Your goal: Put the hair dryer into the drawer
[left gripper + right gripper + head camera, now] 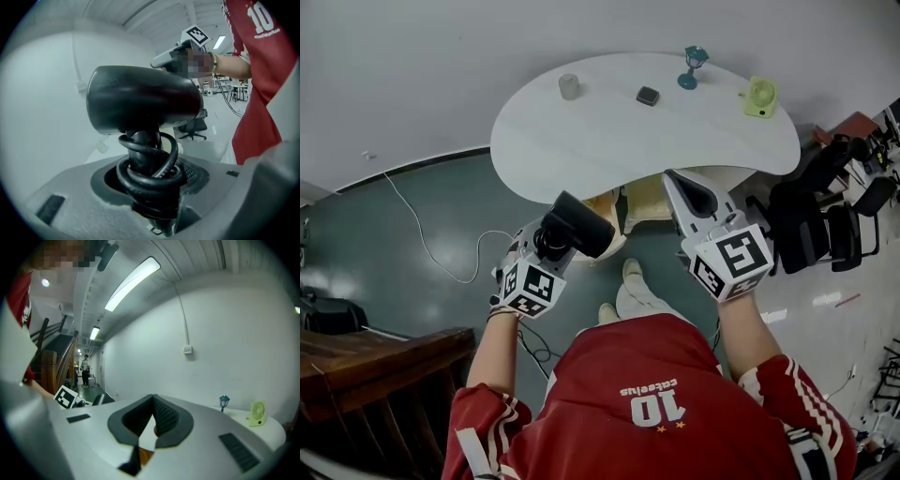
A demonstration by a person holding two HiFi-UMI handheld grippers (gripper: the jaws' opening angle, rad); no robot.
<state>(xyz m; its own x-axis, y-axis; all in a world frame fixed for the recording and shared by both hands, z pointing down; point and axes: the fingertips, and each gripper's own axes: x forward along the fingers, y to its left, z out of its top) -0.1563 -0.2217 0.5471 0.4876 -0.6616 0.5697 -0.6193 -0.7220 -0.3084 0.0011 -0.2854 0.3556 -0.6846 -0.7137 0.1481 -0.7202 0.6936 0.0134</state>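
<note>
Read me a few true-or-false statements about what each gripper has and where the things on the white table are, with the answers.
1. The left gripper grips the black hair dryer by its handle. True.
2. The hair dryer's cord is wound round the handle. True.
3. The right gripper holds the green fan. False: its jaws are together with nothing between them, and the fan stands on the white table.
4. The teal lamp lies on the floor. False: it stands upright on the table, near the far edge.
5. The hair dryer rests on the table. False: it is held in the air, in front of the table's near edge.
</note>
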